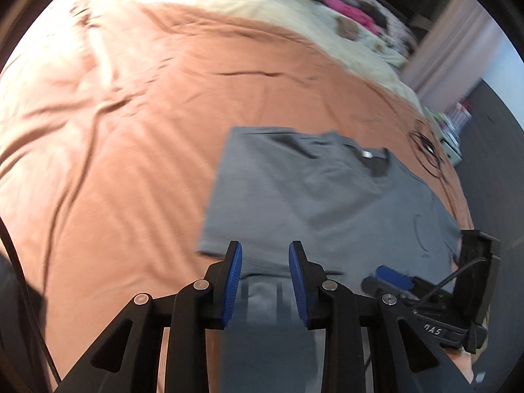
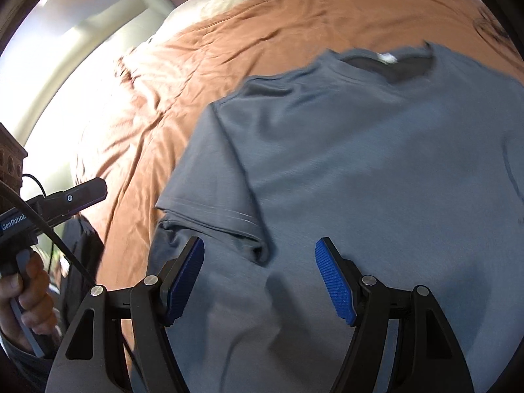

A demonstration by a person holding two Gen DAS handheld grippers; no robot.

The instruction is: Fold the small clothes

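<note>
On the left gripper's body at the left edge of the right wrist view, white lettering reads "GenRobot."; the hand (image 2: 28, 298) wraps its grip below. In the left wrist view the right gripper's housing, low at right, carries characters like "0AS", seen upside down, not fully legible.

Grey T-shirt (image 2: 360, 170): short-sleeved, lies flat on the rust-orange bedspread (image 2: 203, 52), neckline away from the tongs with a small white tag (image 2: 387, 57) inside the collar. One sleeve is folded in over the body, its hem just ahead of the right gripper's left pad. Faint curved mark on the chest at far right; unreadable. Fabric mostly smooth, soft wrinkles near the hem.

Right gripper (image 2: 260, 278): jaws spread wide, nothing between the blue ribbed pads; shirt directly beneath and ahead.

Left gripper (image 1: 265, 278): jaws parted to a moderate gap, holding nothing. It sits at the shirt's (image 1: 311, 190) near corner, the bedspread (image 1: 114, 114) stretching off to its left. Right gripper (image 1: 393, 276) lies just to its right, over the shirt's hem.

Beyond the shirt, cream bedding (image 1: 262, 3) and pink clothing (image 1: 350, 13), blurred.
</note>
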